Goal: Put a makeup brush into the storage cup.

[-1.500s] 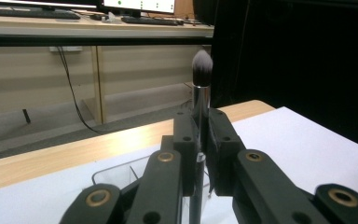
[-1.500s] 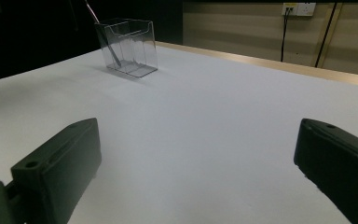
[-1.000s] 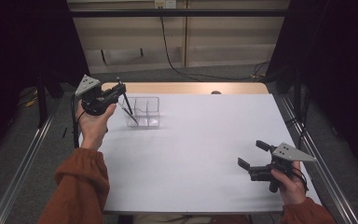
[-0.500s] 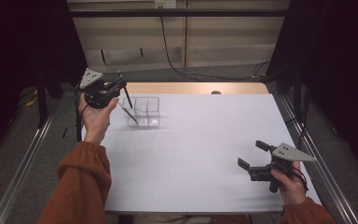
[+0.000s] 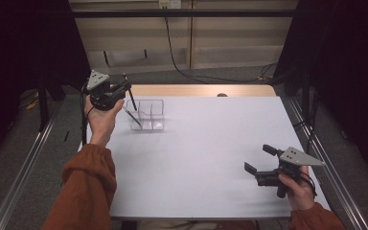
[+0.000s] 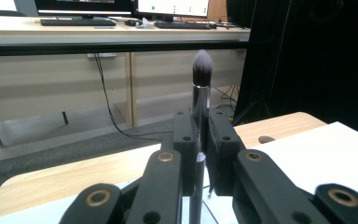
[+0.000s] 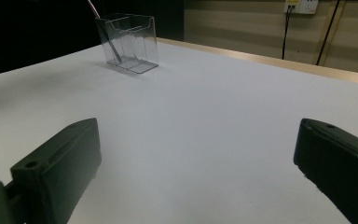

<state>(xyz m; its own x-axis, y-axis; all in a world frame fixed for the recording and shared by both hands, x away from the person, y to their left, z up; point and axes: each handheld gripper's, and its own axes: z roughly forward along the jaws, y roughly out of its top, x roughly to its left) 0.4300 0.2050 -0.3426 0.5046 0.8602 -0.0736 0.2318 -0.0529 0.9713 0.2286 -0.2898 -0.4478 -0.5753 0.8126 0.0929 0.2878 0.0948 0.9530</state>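
Makeup brush [image 6: 201, 93]: soft dark domed bristles, shiny metal ferrule, thin dark handle; centre of the left gripper view, upright, pinched between the black jaws of the left gripper [image 6: 200, 140]. In the high view the brush [image 5: 130, 96] sits upper left, held over the clear organiser [image 5: 149, 115]. Organiser: transparent rigid plastic, boxy, divided into compartments, one slim dark stick leaning inside; it stands on the smooth white table sheet [image 5: 206, 148], pale wood edge behind. Lower right of the high view, the right gripper [image 5: 261, 160], jaws spread wide, nothing between them. Desk with monitors and keyboard along the top of the left gripper view; no legible writing.
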